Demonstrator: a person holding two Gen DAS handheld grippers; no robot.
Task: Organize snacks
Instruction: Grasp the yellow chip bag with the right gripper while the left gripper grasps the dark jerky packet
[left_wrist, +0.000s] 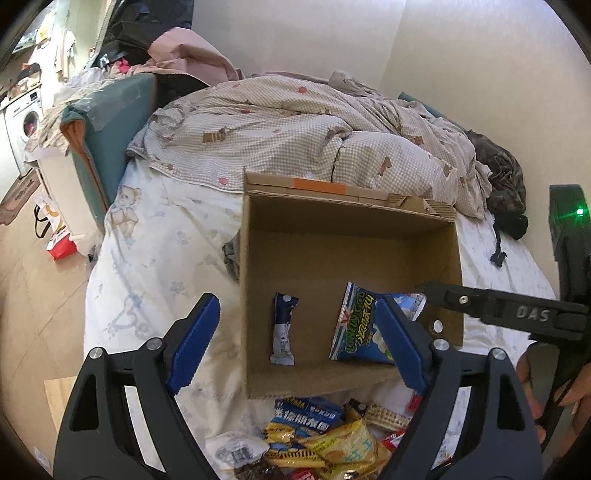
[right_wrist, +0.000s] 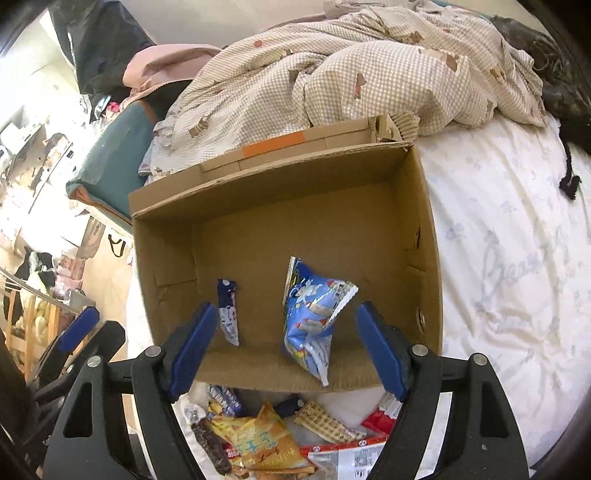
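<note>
Lifting clear with pads apart, the right hand-held gripper (right_wrist: 286, 343) leaves the blue snack bag (right_wrist: 314, 314) inside the cardboard box (right_wrist: 424, 236) on the bed, while the left hand-held gripper (left_wrist: 295, 339), empty and spread, should squarely target the near snack pile (left_wrist: 325, 439).

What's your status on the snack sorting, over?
Both jaws open, nothing held. Cardboard box holds blue chip bag and small blue bar. Snack pile waits in front. Nothing blocking.
</note>
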